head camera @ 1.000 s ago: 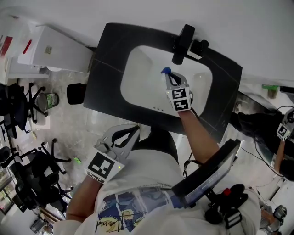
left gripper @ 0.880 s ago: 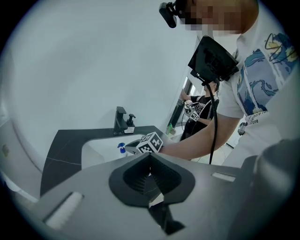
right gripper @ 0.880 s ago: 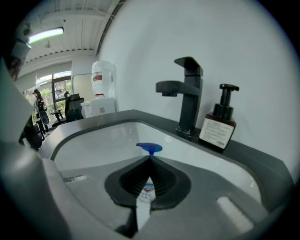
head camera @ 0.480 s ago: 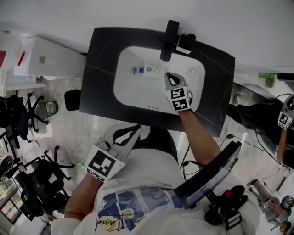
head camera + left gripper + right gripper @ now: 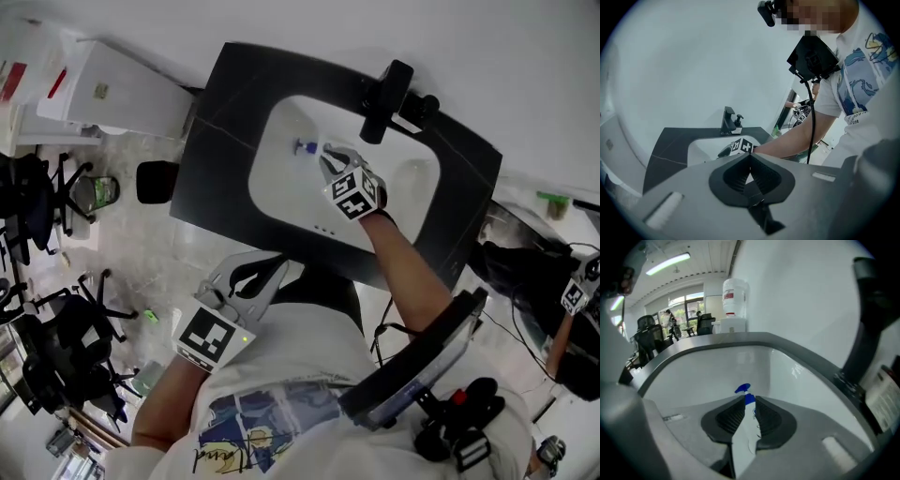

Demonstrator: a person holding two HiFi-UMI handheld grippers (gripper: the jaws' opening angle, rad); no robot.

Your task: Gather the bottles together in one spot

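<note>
Bottle (image 5: 746, 427): lies low in the sink (image 5: 281, 183). Its blue nozzle pokes out past the tips of the right tool (image 5: 327, 157), and its white body runs back between the jaws.
Right tool: the jaws are only narrowly apart and have just been opening. The bottle fills the gap, and the pads seem to lie on its sides up by the neck.
Slip risk: the hold sits near the narrow top. If the jaws slacken further, or the lift is quick, the heavier body could swing or slide out.
Sink: the white wall is smooth and curved. A dropped bottle would probably roll toward the bottom instead of staying where it fell.
Faucet (image 5: 380, 89): black, on the far rim just beyond the tool. A lift that drifts that way could knock the nozzle against it.
Table (image 5: 216, 159): the dark top around the sink shows no other bottle. Where the bottles are to be gathered cannot be told, so a hasty set-down may land in the wrong place.
Left tool (image 5: 750, 155): the jaws meet tip to tip with nothing between them. It is held by the person's body, well apart from the sink, too far to steady or catch the bottle.
</note>
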